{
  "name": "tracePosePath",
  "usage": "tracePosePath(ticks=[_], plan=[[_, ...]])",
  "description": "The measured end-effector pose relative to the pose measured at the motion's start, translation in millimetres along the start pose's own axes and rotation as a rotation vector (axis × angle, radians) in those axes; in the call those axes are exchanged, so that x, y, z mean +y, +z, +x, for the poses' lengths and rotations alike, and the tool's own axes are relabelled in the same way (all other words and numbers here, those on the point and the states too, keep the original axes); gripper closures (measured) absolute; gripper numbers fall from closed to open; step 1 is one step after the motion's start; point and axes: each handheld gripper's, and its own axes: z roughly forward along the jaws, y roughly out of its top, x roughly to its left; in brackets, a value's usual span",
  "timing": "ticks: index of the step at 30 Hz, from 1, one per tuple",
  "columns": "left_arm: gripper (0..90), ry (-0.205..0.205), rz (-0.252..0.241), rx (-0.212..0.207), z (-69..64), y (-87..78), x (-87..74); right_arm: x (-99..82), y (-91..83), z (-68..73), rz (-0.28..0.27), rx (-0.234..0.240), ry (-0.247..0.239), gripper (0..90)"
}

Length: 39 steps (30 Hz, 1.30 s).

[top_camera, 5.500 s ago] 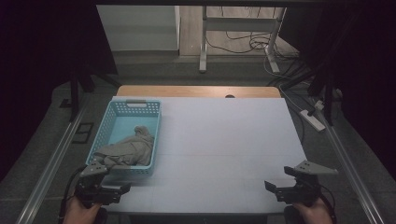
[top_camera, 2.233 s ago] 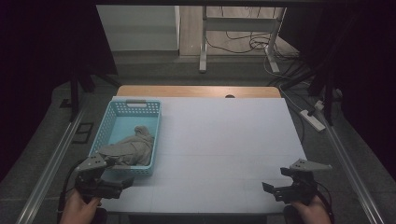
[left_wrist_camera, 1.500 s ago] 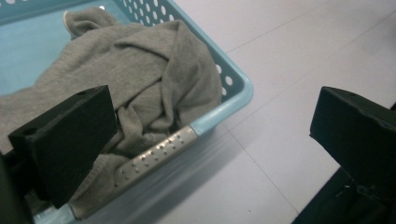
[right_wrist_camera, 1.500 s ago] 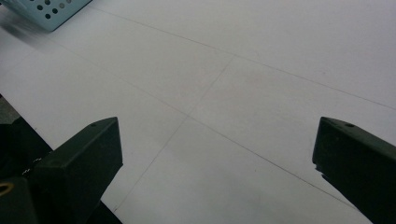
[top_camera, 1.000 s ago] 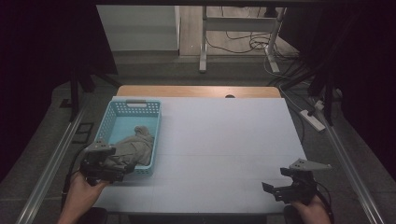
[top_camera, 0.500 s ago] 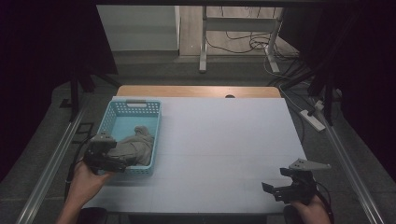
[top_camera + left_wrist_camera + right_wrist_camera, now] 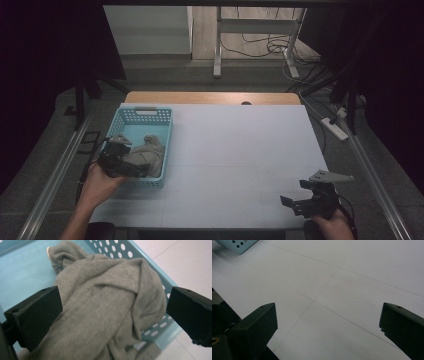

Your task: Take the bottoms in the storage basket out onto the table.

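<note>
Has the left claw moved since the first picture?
Yes. The left claw went from the table's near edge forward, over the perforated light-blue plastic basket.

No lettering, label, brand mark, number or sign can be read anywhere. The blue basket has plain perforated walls, the grey cloth in it carries no visible tag or print, and the white table shows faint seam lines and no writing. The black jaws in both gripper views bear no markings.
</note>
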Motion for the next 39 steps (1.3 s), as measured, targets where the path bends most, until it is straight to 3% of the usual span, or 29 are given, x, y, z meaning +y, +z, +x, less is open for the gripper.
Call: tracePosePath(ticks=[12,21,28,33,36,39], plan=[[0.0,0.008,0.082,-0.014,9.6,24.6,16.4,0.0,0.4,-0.1,0.001,0.003,0.001,1.9],[0.0,-0.019,0.157,-0.079,19.9,41.4,22.5,0.0,0.5,0.2,0.003,0.005,-0.002,1.9],[0.0,0.016,0.252,-0.085,16.7,51.3,26.9,0.2,1.0,0.9,0.008,0.004,-0.01,1.9],[0.0,0.016,0.323,-0.078,15.8,57.3,27.1,0.1,1.0,1.3,0.007,0.002,-0.014,1.9],[6.5,0.02,0.353,-0.053,13.6,59.5,27.7,0.1,1.0,1.6,0.008,0.001,-0.015,1.9],[20.4,0.003,0.336,-0.07,17.2,55.4,24.4,0.0,0.8,1.8,0.008,0.001,-0.018,1.9]])
